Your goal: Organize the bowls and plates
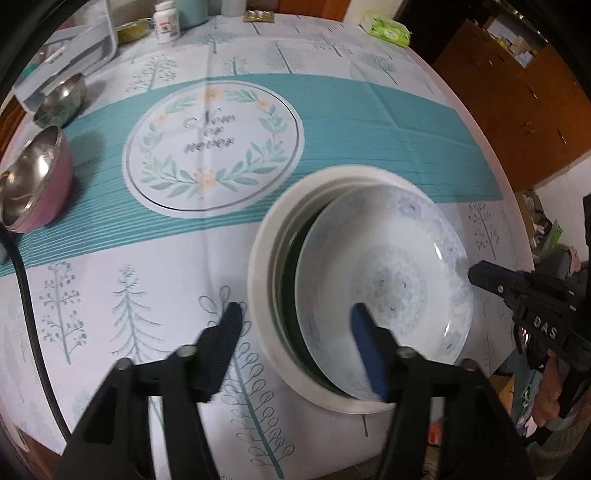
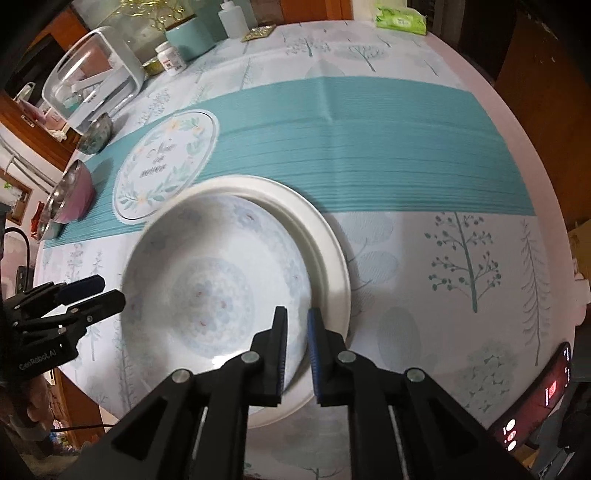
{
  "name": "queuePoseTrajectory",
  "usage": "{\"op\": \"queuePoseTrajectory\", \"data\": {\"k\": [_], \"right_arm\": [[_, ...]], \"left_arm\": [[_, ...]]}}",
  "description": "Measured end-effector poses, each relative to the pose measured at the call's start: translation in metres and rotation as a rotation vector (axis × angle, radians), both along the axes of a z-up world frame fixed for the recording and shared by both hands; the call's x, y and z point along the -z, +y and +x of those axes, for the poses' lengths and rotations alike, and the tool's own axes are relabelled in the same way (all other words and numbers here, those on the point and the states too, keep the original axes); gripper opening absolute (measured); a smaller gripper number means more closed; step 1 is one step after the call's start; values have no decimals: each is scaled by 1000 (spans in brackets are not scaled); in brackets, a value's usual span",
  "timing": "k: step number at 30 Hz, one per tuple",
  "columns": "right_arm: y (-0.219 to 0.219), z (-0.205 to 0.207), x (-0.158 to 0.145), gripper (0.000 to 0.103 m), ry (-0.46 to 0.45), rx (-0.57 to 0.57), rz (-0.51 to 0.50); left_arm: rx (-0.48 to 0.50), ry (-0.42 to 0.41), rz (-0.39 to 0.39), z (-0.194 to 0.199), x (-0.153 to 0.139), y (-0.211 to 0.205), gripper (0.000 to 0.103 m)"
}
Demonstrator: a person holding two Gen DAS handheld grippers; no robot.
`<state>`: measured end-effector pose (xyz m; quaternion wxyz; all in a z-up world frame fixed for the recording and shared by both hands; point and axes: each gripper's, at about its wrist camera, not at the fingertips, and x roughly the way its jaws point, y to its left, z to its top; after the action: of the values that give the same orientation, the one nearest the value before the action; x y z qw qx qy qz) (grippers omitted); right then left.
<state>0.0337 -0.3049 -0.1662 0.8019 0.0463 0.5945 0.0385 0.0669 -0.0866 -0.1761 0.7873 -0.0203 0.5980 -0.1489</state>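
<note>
A flowered white plate (image 1: 388, 258) (image 2: 207, 280) lies tilted on top of a stack, over a dark green plate (image 1: 291, 266) and a big white plate (image 1: 262, 258) (image 2: 332, 251). My left gripper (image 1: 297, 332) (image 2: 107, 291) is open; one finger hangs over the tablecloth, the other over the flowered plate, and neither touches the plate. My right gripper (image 2: 297, 328) (image 1: 472, 275) pinches the opposite rim of the flowered plate, with only a narrow gap between its pads. A pink bowl with a steel inside (image 1: 40, 184) (image 2: 74, 195) and a steel bowl (image 1: 62, 99) (image 2: 96, 133) stand at the far left.
A round table under a teal and white printed cloth (image 1: 332, 122). At the back stand a white clear-fronted box (image 2: 92, 81), a pill bottle (image 1: 167, 22) and a green tissue pack (image 1: 388, 29). A black cable (image 1: 26, 295) runs along the left edge. A phone (image 2: 546, 391) lies at the near right.
</note>
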Motion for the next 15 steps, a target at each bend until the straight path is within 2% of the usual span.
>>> {"op": "queuePoseTrajectory", "data": {"k": [5,8,9,12,15], "right_arm": [[10,-3,-26,12,-42,-22,35],[19,-6,-44,12,-74,-51,51],[21,-6,-49,14,-84,-57,54],[30,-11,-64,29,-119,-87,46],[42,-12,-76,30,-143,-124,28]], "left_arm": [[-23,-38,-22,-5,-27,3,65],[-33,-93,-23,-10,-48,3,69],[-36,-116,-17,-12,-56,3,71],[-38,-177,-1,-21,-76,4,72],[-48,-216,11,-29,-90,10,72]]}}
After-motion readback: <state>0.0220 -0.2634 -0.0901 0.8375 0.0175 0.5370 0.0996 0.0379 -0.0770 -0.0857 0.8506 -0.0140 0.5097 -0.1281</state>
